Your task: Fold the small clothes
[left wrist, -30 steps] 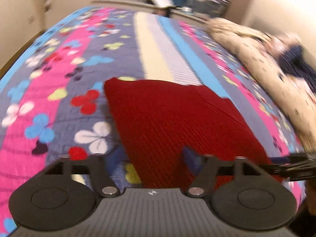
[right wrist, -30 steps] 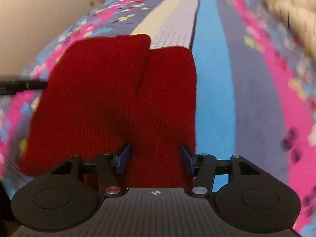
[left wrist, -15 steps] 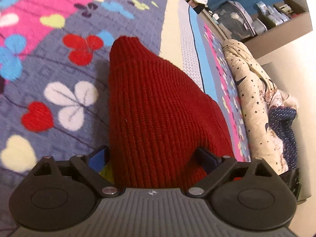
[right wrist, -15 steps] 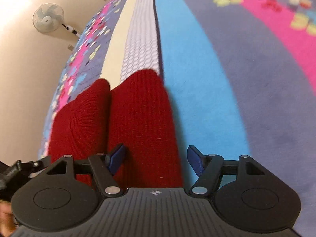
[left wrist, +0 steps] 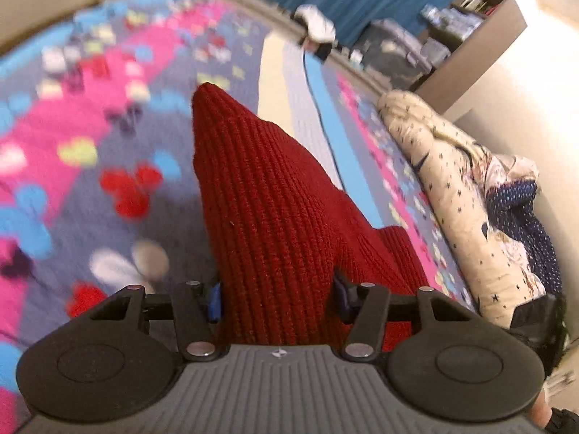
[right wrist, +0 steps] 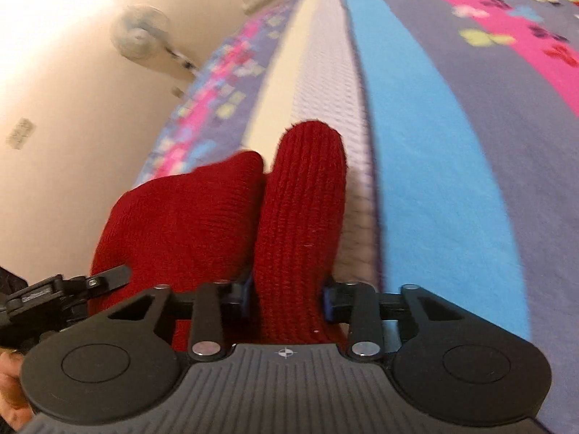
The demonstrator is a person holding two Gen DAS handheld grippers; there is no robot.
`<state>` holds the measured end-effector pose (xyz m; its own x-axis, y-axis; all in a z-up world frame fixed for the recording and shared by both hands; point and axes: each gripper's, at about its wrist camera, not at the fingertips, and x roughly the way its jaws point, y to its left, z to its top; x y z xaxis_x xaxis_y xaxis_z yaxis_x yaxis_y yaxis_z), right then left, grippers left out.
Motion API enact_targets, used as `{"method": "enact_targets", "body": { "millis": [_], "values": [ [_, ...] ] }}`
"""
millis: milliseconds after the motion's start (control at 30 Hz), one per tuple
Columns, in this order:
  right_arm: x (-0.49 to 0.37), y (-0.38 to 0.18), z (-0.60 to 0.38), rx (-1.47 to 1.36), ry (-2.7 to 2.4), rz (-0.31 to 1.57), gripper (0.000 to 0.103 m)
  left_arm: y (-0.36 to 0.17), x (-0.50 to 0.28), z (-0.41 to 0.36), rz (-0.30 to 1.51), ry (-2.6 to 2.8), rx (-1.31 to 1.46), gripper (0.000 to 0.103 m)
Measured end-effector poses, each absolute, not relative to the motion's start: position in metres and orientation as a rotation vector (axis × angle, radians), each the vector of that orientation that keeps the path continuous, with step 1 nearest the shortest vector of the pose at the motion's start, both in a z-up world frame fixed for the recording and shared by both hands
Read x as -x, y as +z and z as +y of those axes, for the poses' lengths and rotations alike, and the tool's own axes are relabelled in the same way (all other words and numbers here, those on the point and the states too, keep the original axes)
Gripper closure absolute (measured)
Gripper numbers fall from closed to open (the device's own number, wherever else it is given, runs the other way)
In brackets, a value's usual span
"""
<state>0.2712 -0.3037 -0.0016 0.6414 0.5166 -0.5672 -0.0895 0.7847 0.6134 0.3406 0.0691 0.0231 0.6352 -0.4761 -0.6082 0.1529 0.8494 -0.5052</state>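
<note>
A small dark red knitted garment (left wrist: 267, 199) lies on the patterned bedspread (left wrist: 90, 137). My left gripper (left wrist: 277, 294) is shut on its near edge, and the cloth rises from the jaws in a ridge. In the right wrist view the same red garment (right wrist: 300, 209) shows two lobes side by side. My right gripper (right wrist: 286, 298) is shut on the right lobe. The left gripper's side (right wrist: 54, 296) shows at the left edge of the right wrist view.
A rolled cream star-print quilt (left wrist: 452, 188) and a dark blue dotted cloth (left wrist: 524, 217) lie along the bed's right side. Shelves and boxes (left wrist: 416, 47) stand beyond the bed's far end. A fan (right wrist: 139, 34) stands by the wall on the left.
Both grippers have narrowed onto the red garment's near edge and lifted it. The cloth now bunches between the jaws. Both views have tilted up towards the far end of the bed.
</note>
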Motion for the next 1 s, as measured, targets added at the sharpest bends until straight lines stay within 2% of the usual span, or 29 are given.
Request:
{"method": "enact_targets", "body": {
  "millis": [233, 300, 367, 400, 500, 667, 767, 833, 900, 1000],
  "values": [
    [-0.261, 0.019, -0.259, -0.545, 0.542, 0.665, 0.072, 0.061, -0.329, 0.121, 0.712, -0.310, 0.383, 0.040],
    [-0.261, 0.020, -0.248, -0.514, 0.566, 0.663, 0.072, 0.058, -0.332, 0.132, 0.742, -0.267, 0.368, 0.036],
    [-0.267, 0.016, -0.236, -0.469, 0.534, 0.699, 0.069, 0.053, -0.336, 0.141, 0.784, -0.188, 0.347, 0.037],
    [-0.270, 0.012, -0.230, -0.411, 0.487, 0.735, 0.065, 0.053, -0.334, 0.145, 0.774, -0.118, 0.330, 0.037],
    [-0.274, 0.004, -0.221, -0.249, 0.368, 0.787, 0.064, 0.063, -0.321, 0.155, 0.737, -0.049, 0.277, 0.037],
    [-0.261, 0.027, -0.230, -0.203, 0.306, 0.659, 0.063, 0.070, -0.282, 0.135, 0.755, -0.168, 0.097, 0.037],
    [-0.252, 0.041, -0.239, -0.300, 0.388, 0.617, 0.059, 0.062, -0.257, 0.111, 0.774, -0.231, -0.028, 0.037],
    [-0.244, 0.045, -0.235, -0.310, 0.480, 0.585, 0.051, 0.040, -0.256, 0.094, 0.849, -0.261, -0.121, 0.036],
    [-0.229, 0.042, -0.223, -0.261, 0.589, 0.594, 0.037, 0.014, -0.260, 0.079, 0.936, -0.245, -0.214, 0.028],
    [-0.226, 0.020, -0.187, -0.024, 0.594, 0.722, 0.040, 0.019, -0.253, 0.077, 0.900, -0.234, -0.197, 0.028]
  ]
}}
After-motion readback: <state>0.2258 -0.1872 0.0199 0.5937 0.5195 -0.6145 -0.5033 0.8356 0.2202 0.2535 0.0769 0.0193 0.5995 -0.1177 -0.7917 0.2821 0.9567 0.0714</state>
